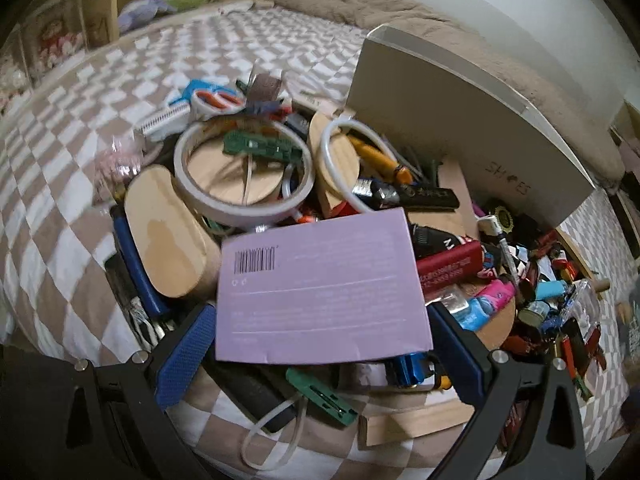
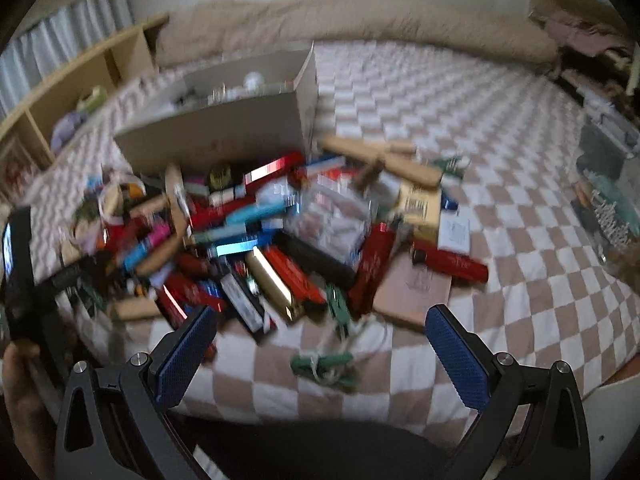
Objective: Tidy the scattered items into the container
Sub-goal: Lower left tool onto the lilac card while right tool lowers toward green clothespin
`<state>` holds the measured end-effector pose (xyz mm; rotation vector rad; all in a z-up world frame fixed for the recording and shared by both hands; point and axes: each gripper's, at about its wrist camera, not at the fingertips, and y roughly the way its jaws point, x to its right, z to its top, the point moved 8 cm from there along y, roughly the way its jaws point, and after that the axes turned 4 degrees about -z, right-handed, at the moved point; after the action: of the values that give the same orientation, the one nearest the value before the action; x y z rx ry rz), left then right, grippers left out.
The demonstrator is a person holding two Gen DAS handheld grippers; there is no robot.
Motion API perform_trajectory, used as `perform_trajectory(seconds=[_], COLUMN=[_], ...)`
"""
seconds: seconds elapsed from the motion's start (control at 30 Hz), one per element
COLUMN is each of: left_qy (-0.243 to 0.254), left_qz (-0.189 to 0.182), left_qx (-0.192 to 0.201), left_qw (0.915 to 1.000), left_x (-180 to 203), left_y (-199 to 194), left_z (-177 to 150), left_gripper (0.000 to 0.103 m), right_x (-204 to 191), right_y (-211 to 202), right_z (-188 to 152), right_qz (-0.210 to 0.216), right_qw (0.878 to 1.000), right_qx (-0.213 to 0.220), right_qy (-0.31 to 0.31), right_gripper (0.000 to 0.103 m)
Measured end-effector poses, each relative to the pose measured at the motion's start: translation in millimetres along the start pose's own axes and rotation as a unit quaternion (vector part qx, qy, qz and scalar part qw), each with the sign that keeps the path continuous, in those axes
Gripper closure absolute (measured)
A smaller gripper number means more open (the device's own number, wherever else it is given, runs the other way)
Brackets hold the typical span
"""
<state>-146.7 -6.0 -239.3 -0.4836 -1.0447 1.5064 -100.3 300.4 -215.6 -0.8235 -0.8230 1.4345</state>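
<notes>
My left gripper [image 1: 322,354] is shut on a flat purple box [image 1: 324,284] with a barcode, its blue pads [image 1: 184,356] pressed against both side edges. The box hangs over a heap of scattered items: a tape roll [image 1: 244,172], wooden blocks [image 1: 168,236], scissors [image 1: 218,100] and red boxes [image 1: 448,264]. The grey cardboard container [image 1: 460,120] stands just behind the heap, to the right. In the blurred right wrist view my right gripper [image 2: 320,354] is open and holds nothing, low over the bedspread in front of the heap [image 2: 280,232]. The container [image 2: 224,128] sits behind it with small items inside.
Everything lies on a bed with a brown-and-white checked cover [image 2: 520,240]. A beige blanket roll [image 2: 360,20] runs along the far side and wooden shelves [image 2: 80,80] stand at the left. Green clips with white cord [image 2: 324,364] lie near my right gripper. A hand [image 2: 20,400] shows at the left edge.
</notes>
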Motion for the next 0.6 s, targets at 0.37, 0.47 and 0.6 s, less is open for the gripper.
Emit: perform_trajectory(seconds=[0.37,0.47,0.6], left_qy=[-0.016,-0.024,-0.017], left_qz=[-0.011,-0.041,-0.049], left_qx=[0.009,-0.003,0.000], left_qw=[0.9998,0.9989,0.9987], left_x=[-6,-1,-3], left_y=[3,9,7], left_z=[4,4,4], left_gripper=[0.000,0.000,0.001], right_x=[9,7,2], right_y=[46,52,58], right_z=[-34,-40,-52], right_qz=[0.016,0.007,0.013], right_qw=[0.990,0.989,0.986], right_qx=[-0.132,-0.143,-0.158], right_qy=[0.041,0.036,0.054], right_gripper=[0.000,0.000,0.008])
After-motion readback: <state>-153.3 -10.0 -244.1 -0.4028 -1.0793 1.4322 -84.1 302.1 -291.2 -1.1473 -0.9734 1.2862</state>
